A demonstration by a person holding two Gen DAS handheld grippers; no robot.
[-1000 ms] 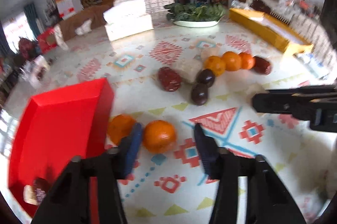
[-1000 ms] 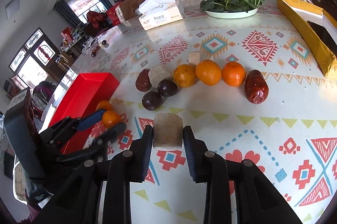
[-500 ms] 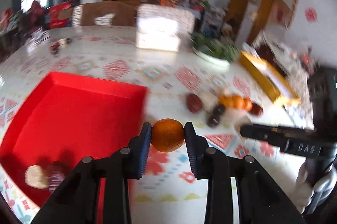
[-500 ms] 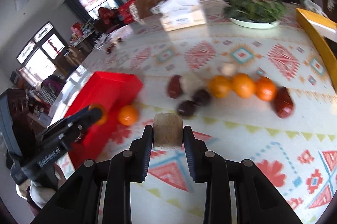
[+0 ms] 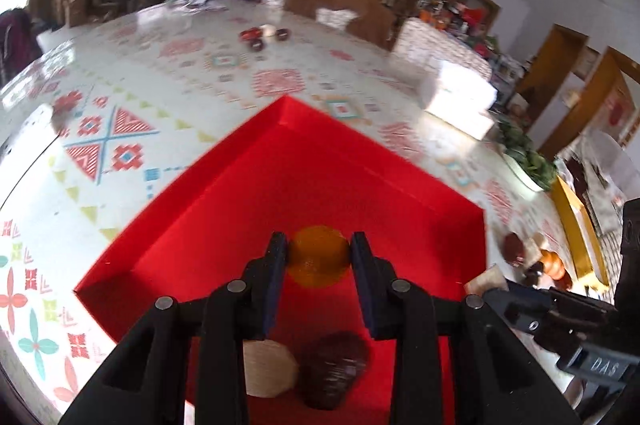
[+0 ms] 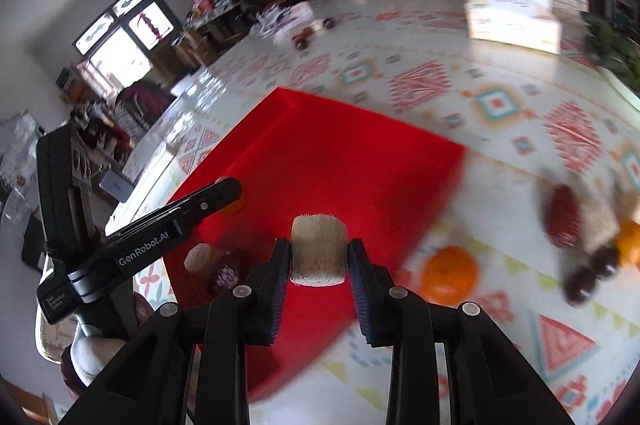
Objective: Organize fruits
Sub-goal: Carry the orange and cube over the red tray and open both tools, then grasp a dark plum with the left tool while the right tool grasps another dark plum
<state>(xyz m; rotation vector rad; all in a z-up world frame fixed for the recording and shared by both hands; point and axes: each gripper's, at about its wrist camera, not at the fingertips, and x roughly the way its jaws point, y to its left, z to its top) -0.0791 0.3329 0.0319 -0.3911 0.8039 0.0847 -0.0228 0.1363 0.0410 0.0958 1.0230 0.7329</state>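
Observation:
My left gripper (image 5: 319, 257) is shut on an orange (image 5: 318, 253) and holds it over the red tray (image 5: 280, 161). A beige fruit piece (image 5: 269, 368) and a dark red fruit (image 5: 334, 369) lie in the tray near me. My right gripper (image 6: 319, 257) is shut on a beige block-shaped fruit piece (image 6: 318, 249) above the red tray's (image 6: 340, 153) near edge. The left gripper also shows in the right wrist view (image 6: 230, 195), over the tray's left part. A loose orange (image 6: 450, 275) lies on the table right of the tray.
More fruit lies in a blurred row at the right: a red date (image 6: 562, 217), dark plums (image 6: 592, 271) and an orange (image 6: 628, 245). A tissue box (image 6: 512, 11) and a plate of greens (image 6: 616, 49) stand at the back. A yellow box (image 5: 576, 229) is far right.
My left gripper closed on an orange, lifted it and swung left over the red tray. My right gripper carried the beige piece left to the tray's edge.

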